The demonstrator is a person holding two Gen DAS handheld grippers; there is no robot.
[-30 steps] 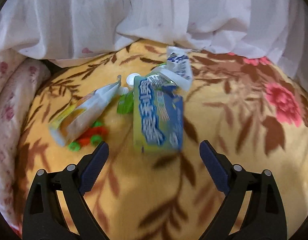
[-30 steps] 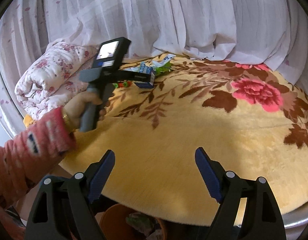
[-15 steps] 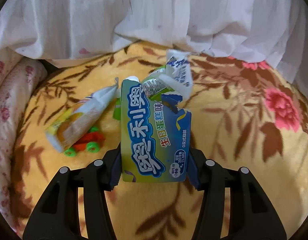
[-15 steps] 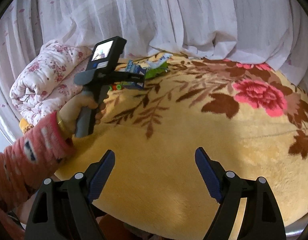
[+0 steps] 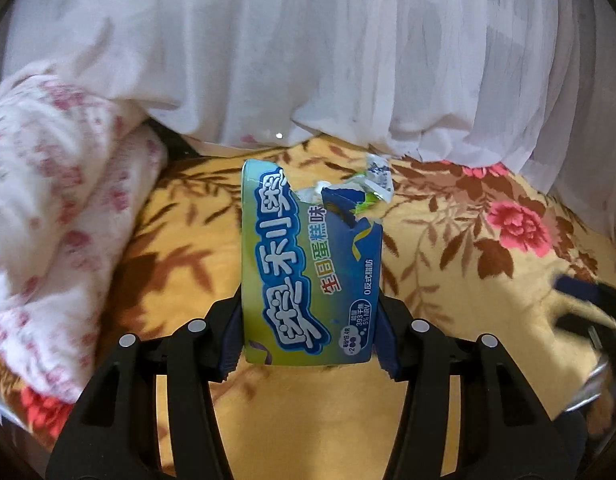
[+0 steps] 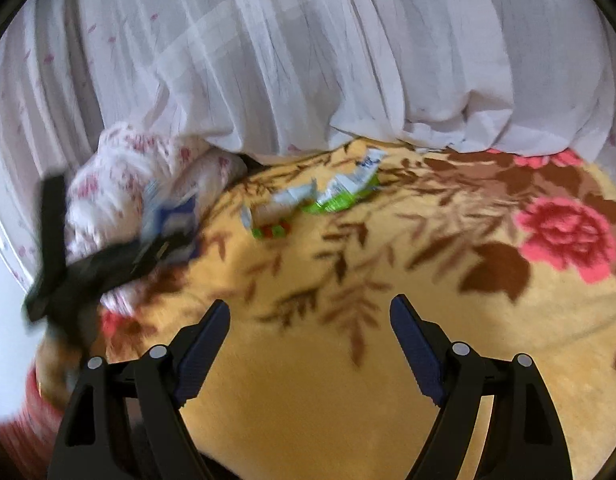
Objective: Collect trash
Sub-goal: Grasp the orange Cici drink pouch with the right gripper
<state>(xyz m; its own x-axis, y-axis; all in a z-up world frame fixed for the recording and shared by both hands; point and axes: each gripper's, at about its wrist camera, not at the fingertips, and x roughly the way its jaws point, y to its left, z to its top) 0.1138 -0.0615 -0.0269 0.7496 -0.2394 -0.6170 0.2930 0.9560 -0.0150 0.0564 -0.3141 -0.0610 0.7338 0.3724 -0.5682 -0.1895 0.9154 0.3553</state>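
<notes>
My left gripper (image 5: 308, 332) is shut on a torn blue and green snack box (image 5: 308, 268) and holds it up above the yellow floral blanket (image 5: 448, 248). In the right wrist view the left gripper (image 6: 108, 264) is a dark blur at the left with the box (image 6: 170, 216) in it. My right gripper (image 6: 310, 344) is open and empty above the blanket (image 6: 348, 380). Far ahead of it lie a green and white wrapper (image 6: 340, 192), a white pouch (image 6: 276, 208) and a small red and green piece (image 6: 272, 230).
A folded white quilt with pink flowers (image 5: 56, 216) lies along the left edge of the blanket; it also shows in the right wrist view (image 6: 148, 168). A white sheer curtain (image 6: 308, 60) hangs behind. A torn wrapper (image 5: 372, 184) lies behind the held box.
My left gripper closed on the snack box, lifted it off the blanket and pulled back toward the left. My right gripper moved forward over the blanket, staying open.
</notes>
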